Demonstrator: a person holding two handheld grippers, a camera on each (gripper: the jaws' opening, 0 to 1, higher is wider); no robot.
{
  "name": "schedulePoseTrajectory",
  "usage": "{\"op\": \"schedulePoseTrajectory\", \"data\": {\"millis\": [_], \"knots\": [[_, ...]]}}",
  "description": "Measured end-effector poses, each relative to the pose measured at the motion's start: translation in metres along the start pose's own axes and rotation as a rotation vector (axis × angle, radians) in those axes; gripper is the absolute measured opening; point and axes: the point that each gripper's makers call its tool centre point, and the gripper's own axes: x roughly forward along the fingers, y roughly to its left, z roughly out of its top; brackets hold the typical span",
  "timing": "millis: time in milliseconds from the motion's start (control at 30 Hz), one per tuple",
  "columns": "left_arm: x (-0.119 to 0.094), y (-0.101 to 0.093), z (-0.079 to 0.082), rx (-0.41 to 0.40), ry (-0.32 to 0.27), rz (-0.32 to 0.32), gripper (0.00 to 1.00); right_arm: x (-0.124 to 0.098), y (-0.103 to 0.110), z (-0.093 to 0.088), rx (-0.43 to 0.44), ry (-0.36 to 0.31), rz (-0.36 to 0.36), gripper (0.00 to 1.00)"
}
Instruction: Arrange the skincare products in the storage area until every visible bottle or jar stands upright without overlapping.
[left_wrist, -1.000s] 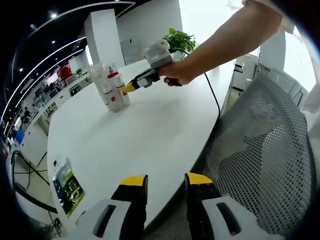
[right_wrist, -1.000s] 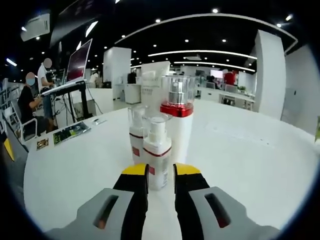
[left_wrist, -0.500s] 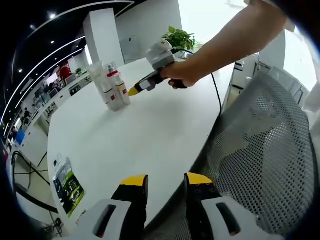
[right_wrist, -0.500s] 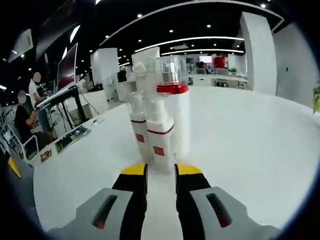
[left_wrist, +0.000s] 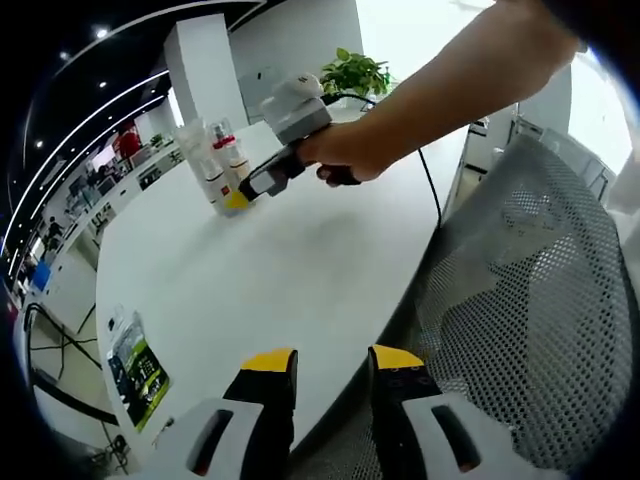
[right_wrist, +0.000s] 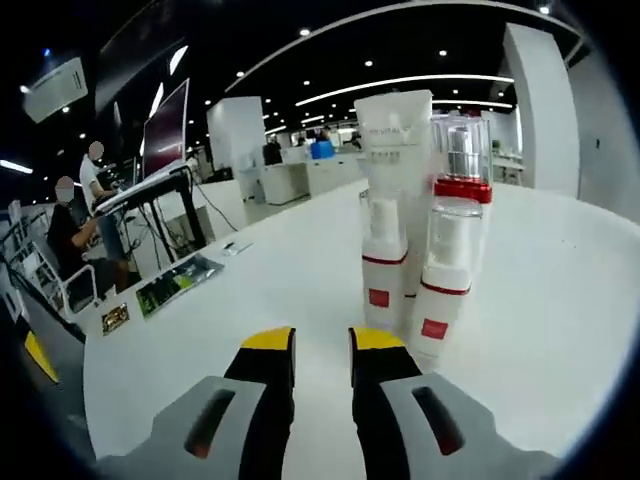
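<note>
Bottles (right_wrist: 425, 250) stand upright, clustered, on the white worktop (right_wrist: 250, 290). Right tool (right_wrist: 308, 340) empty, jaws slightly parted, just beside the cluster's near-left side; bottles lie ahead-right. Left tool (left_wrist: 325, 362) empty, jaws apart, well off at the worktop edge beside a mesh chair (left_wrist: 530, 300). Pamphlet (right_wrist: 178, 283) farther left of bottles; path unobstructed.

Your white counter (right_wrist: 560, 330) carries a tight cluster of upright skincare items: two small pump bottles (right_wrist: 384, 268) with red bands in front, a taller bottle with a red collar (right_wrist: 462, 180) and a white tube (right_wrist: 394, 135) just behind them, all close together. Well away from the bottles, near the counter's edge, a green leaflet (left_wrist: 135, 368) lies flat.
</note>
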Motion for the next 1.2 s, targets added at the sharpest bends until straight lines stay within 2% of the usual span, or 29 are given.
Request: {"op": "schedulePoseTrajectory", "data": {"millis": [133, 867, 1067, 1200], "knots": [[0.0, 0.001, 0.0, 0.001, 0.002, 0.003, 0.29, 0.006, -0.01, 0.001, 0.001, 0.018, -0.052, 0.24], [0.0, 0.001, -0.002, 0.005, 0.009, 0.006, 0.29, 0.02, -0.005, 0.008, 0.005, 0.002, -0.044, 0.24], [0.0, 0.001, -0.001, 0.007, 0.003, 0.008, 0.29, 0.005, 0.004, 0.007, 0.007, 0.008, -0.029, 0.23], [-0.001, 0.001, 0.001, 0.009, -0.004, 0.006, 0.29, -0.021, 0.017, 0.008, 0.024, 0.003, -0.015, 0.23]]}}
